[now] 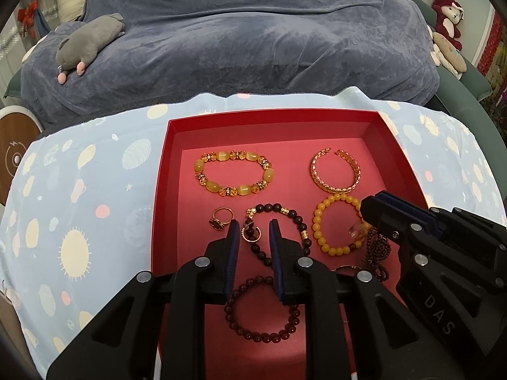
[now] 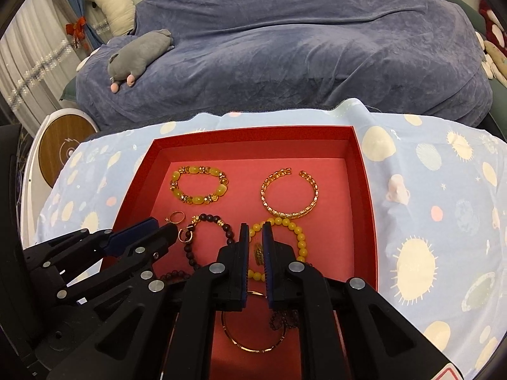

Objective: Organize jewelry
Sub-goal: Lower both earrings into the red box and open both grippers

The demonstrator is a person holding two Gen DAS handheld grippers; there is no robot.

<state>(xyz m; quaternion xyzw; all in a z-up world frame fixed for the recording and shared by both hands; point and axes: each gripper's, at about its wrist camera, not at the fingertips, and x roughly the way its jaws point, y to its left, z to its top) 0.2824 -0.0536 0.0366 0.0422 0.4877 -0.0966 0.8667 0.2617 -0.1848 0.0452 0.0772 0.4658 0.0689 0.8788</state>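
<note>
back row sorted: amber bracelet [image 1: 234,172] and gold cuff [image 1: 336,171] laid apart in red box [image 1: 272,117]. front pieces still clustered. left hand-held gripper [image 1: 253,226] slightly open over small ring [image 1: 252,236], holding nothing; right hand-held gripper [image 2: 253,231] narrowly parted around gold charm [image 2: 258,251], grip unclear.

Behind the desk, a broad bed under a rumpled blue-grey velvet blanket [image 1: 259,34]. On its left part, a grey plush animal [image 1: 87,42] lying on its side. Far left, pleated white curtains [image 2: 30,63], a blue drape tied with a red bow [image 2: 76,28], a cream plush [image 2: 111,3]. Far right, a dark red plush toy [image 1: 448,19]. Lower left, a round wooden-topped device [image 2: 63,152].
</note>
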